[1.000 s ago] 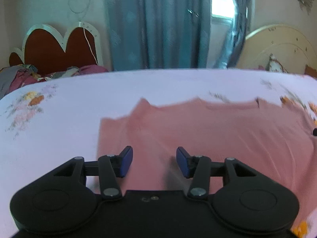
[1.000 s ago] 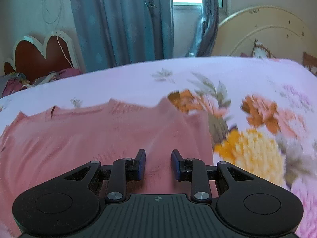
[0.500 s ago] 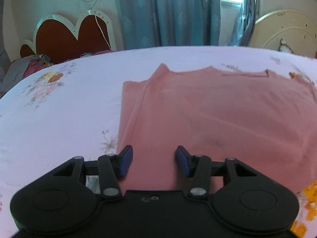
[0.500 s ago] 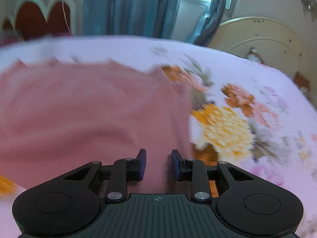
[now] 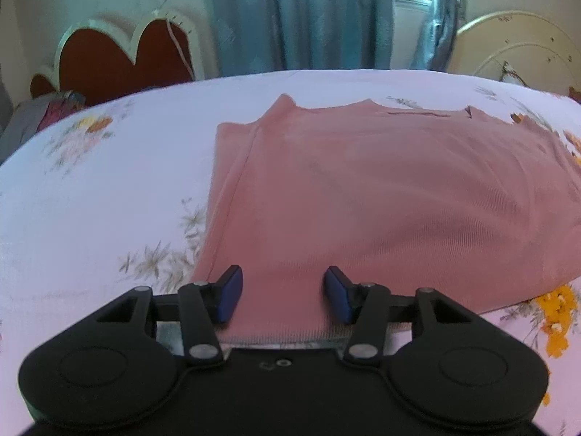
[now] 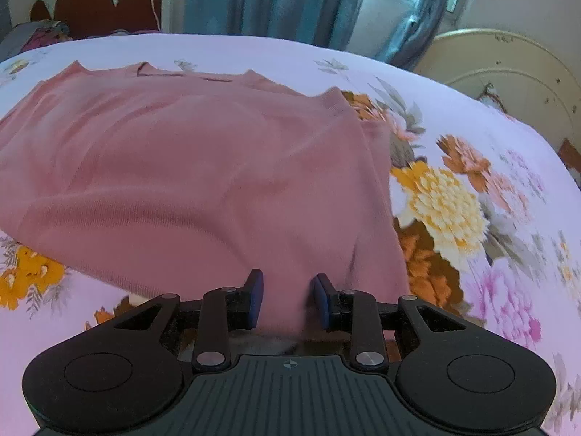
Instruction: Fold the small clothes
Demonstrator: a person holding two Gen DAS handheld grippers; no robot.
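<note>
A pink knit top (image 5: 381,189) lies spread flat on the floral bedsheet (image 5: 90,200), neckline at the far side. My left gripper (image 5: 283,292) is open, its blue-padded fingers (image 5: 228,290) astride the top's near hem at its left corner. In the right wrist view the same top (image 6: 189,167) fills the left and middle. My right gripper (image 6: 288,299) is open, its fingers (image 6: 254,298) astride the near hem close to the top's right corner. Neither gripper pinches the cloth.
The bed (image 6: 472,196) carries a pale sheet with large flower prints. A heart-shaped red headboard (image 5: 123,61) and a heap of clothes (image 5: 43,116) stand far left. Blue curtains (image 5: 301,18) and a cream round headboard (image 5: 515,47) are behind.
Both grippers have tilted down and drawn back over the top to its near hem. Their jaws stay equally open.
</note>
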